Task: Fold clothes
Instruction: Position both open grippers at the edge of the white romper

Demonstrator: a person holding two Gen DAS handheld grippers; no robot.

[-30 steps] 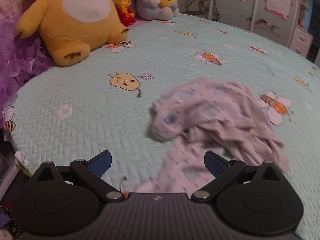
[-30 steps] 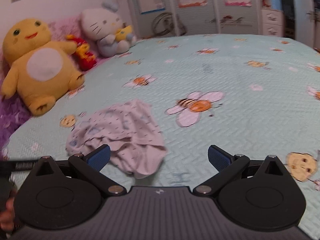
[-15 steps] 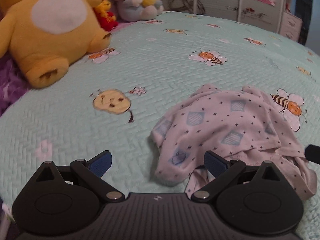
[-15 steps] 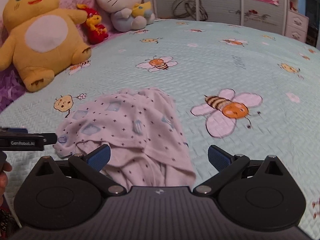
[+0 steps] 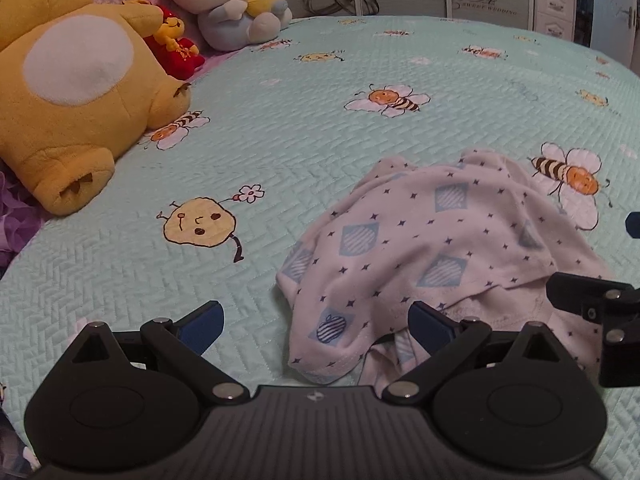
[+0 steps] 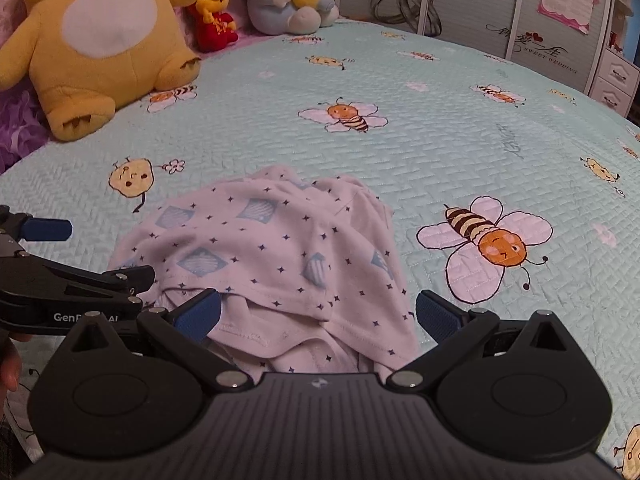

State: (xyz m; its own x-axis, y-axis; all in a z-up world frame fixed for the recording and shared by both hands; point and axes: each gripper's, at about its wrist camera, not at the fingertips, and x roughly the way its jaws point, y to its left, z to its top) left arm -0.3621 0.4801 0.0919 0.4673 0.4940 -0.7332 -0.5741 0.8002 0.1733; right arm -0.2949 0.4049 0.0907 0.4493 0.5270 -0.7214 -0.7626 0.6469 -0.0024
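A crumpled white garment (image 5: pixel 432 256) with small dark stars and blue diamond patches lies in a heap on the mint bee-print bedspread (image 5: pixel 280 128). It also shows in the right wrist view (image 6: pixel 276 256). My left gripper (image 5: pixel 316 324) is open and empty, its jaws astride the garment's near left edge. My right gripper (image 6: pixel 320 316) is open and empty, its jaws astride the garment's near hem. The right gripper shows at the right edge of the left wrist view (image 5: pixel 600 304). The left gripper shows at the left edge of the right wrist view (image 6: pixel 68 280).
A big yellow plush (image 5: pixel 76 80), a small red plush (image 5: pixel 176 44) and a Hello Kitty plush (image 5: pixel 228 0) sit at the bed's far left. Purple fabric (image 5: pixel 16 216) lies at the left edge. Wardrobe doors (image 6: pixel 520 12) and drawers (image 6: pixel 616 80) stand behind the bed.
The garment has dropped from motion into a still heap. Both grippers have moved in low to its near edge and now sit side by side, still open.
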